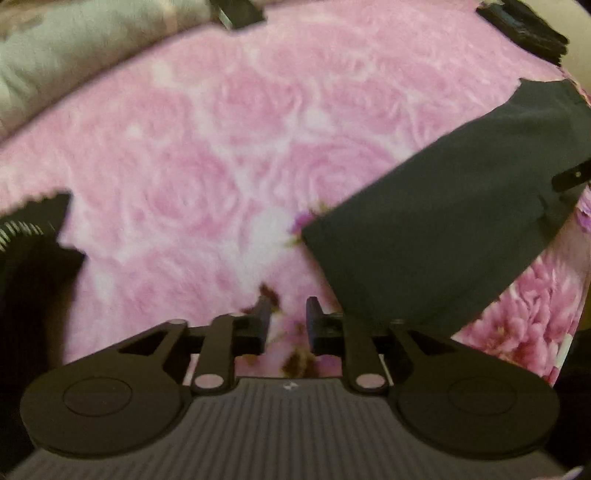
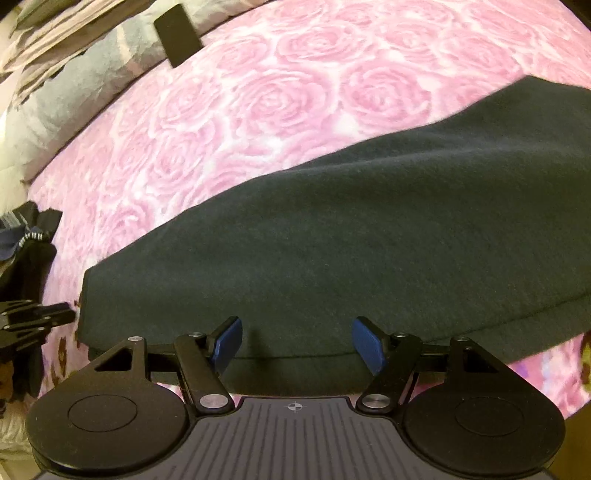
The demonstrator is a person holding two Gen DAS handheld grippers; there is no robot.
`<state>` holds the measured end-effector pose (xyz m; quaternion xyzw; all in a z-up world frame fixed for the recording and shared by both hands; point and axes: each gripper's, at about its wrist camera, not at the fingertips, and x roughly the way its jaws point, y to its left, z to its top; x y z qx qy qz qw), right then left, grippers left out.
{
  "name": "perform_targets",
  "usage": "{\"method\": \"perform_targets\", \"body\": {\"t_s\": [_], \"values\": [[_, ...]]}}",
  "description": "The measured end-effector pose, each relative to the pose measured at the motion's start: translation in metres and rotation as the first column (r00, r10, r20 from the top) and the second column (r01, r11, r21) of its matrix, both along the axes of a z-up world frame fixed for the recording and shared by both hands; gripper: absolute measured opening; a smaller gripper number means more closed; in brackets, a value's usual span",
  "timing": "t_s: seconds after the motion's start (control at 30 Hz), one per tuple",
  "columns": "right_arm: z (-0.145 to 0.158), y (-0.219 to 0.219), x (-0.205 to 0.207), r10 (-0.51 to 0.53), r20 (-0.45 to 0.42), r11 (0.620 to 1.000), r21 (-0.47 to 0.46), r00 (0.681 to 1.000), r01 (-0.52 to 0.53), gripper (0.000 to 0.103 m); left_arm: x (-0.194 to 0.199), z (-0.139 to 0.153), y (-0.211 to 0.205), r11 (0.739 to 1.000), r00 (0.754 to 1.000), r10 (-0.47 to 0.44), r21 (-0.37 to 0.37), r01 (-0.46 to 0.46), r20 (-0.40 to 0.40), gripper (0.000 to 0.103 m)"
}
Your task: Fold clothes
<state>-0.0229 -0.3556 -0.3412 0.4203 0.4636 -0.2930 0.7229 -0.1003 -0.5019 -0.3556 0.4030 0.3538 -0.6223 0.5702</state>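
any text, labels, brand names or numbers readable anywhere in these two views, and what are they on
None: no word, number or brand can be read in either view.
Small white mark on the left gripper body: a symbol, too small to read.
Crosshair sign on the right gripper body: a mark, not text.
Dark garment, pink rose blanket and black flat object: no print visible.

A: Where does the folded garment (image 2: 332, 240) lie?
B: On the bed blanket (image 2: 258, 92), just before the right tongs (image 2: 295, 343).
A: And the clothes pile (image 2: 26, 240)?
B: Far left; a quilt (image 2: 74, 81) behind.
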Motion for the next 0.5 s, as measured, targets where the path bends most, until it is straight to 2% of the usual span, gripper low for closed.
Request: {"method": "perform_targets", "body": {"t_s": [0.03,0.1,0.17,0.2,0.23,0.3,0.37,0.5], "values": [[-0.001,-0.001,-0.002,-0.007,0.001,1.0,0.004,1.0,0.007,0.069,-0.001,0.004,0.003,1.0,1.0,-0.006,-0.022,0.006,0.02,0.017],[-0.006,-0.005,-0.019,-0.078,0.01,0.997,0.029,0.997,0.078,0.069,-0.024,0.009,0.009,0.988,0.988,-0.139,-0.053,0.143,0.07,0.022],[-0.01,-0.009,-0.04,-0.158,0.017,0.986,0.052,0.987,0.157,0.069,-0.054,0.005,0.018,0.949,0.942,-0.3,-0.053,0.31,0.152,0.026],[-0.011,-0.011,-0.051,-0.198,0.02,0.979,0.062,0.98,0.196,0.069,-0.067,0.001,0.02,0.924,0.911,-0.368,-0.041,0.381,0.185,0.027],[-0.012,-0.014,-0.063,-0.24,0.03,0.969,0.063,0.97,0.238,0.069,-0.083,-0.007,0.023,0.889,0.867,-0.441,-0.021,0.458,0.233,0.027],[-0.013,-0.022,-0.086,-0.318,0.048,0.947,0.068,0.947,0.314,0.069,-0.102,-0.022,0.026,0.835,0.796,-0.528,0.012,0.549,0.297,0.027],[-0.014,-0.031,-0.11,-0.393,0.061,0.919,0.07,0.918,0.389,0.069,-0.117,-0.033,0.028,0.784,0.729,-0.597,0.05,0.619,0.336,0.027],[-0.014,-0.051,-0.154,-0.52,0.104,0.854,0.082,0.848,0.514,0.069,-0.132,-0.047,0.035,0.7,0.596,-0.672,0.112,0.705,0.439,0.028]]}}
